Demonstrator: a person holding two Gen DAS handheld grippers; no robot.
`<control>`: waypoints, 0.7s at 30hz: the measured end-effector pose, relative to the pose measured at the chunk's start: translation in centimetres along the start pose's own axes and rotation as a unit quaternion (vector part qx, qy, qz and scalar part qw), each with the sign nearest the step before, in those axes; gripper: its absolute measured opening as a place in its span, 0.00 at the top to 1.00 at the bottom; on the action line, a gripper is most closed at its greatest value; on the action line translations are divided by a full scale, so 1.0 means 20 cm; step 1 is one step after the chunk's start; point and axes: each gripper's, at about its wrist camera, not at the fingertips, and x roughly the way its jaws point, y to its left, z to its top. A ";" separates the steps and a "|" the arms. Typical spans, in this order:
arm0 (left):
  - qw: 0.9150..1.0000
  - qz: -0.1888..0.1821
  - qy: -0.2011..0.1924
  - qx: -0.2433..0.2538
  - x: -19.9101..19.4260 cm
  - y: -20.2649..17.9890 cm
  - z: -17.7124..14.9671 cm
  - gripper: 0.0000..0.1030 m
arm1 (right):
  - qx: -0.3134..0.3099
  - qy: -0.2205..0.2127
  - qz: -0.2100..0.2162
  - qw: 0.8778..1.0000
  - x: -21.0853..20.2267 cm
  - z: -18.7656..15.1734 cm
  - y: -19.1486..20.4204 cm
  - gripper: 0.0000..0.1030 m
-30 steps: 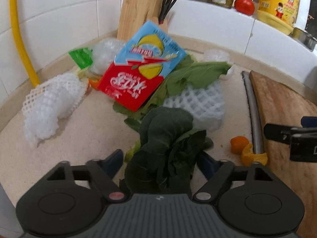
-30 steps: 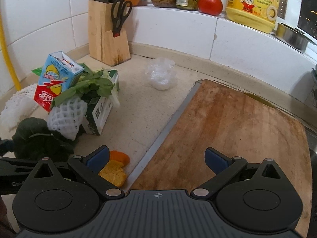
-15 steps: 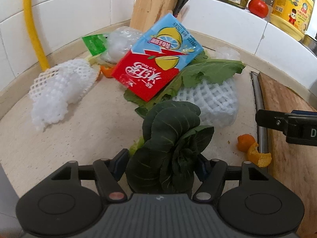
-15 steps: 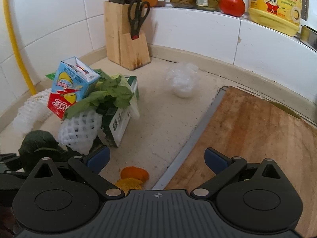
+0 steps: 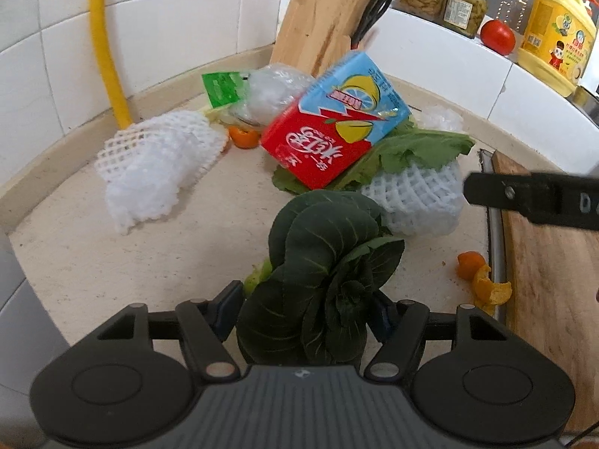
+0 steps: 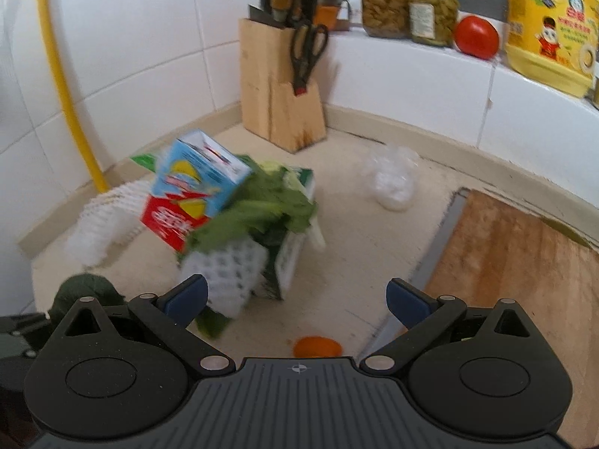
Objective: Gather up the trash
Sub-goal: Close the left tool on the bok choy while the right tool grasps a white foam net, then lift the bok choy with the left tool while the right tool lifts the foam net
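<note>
My left gripper (image 5: 309,308) is shut on a dark green leafy vegetable (image 5: 322,262) and holds it above the counter; it also shows at the left edge of the right wrist view (image 6: 84,293). Ahead lies a trash pile: a blue and red drink carton (image 5: 337,119), pale green leaves (image 5: 415,149), a white foam net (image 5: 419,198), a second foam net (image 5: 157,157), crumpled clear plastic (image 5: 273,89). My right gripper (image 6: 295,295) is open and empty, just in front of the foam net (image 6: 228,265) and carton (image 6: 194,191). Orange peel (image 6: 318,346) lies below it.
A wooden cutting board (image 6: 524,262) lies at the right. A knife block (image 6: 280,93) stands in the corner by the tiled wall. Jars, a tomato (image 6: 477,35) and a yellow bottle (image 6: 550,22) stand on the ledge. Crumpled plastic (image 6: 391,179) lies apart. More orange peel (image 5: 486,284) lies by the board.
My left gripper closed on the dark leafy vegetable and lifted it. My right gripper moved left and forward, from over the cutting board toward the trash pile.
</note>
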 end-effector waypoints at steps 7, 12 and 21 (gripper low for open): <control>1.000 -0.003 0.001 -0.002 -0.01 0.02 0.01 0.40 | -0.001 0.011 0.027 1.000 0.11 0.05 0.07 0.03; 1.000 -0.004 0.002 -0.005 0.00 0.02 0.02 0.40 | 0.038 0.054 0.057 0.996 0.23 0.07 0.04 0.28; 1.000 -0.010 0.000 -0.012 0.01 0.03 0.06 0.40 | 0.065 0.093 0.128 0.985 0.19 0.04 -0.02 0.72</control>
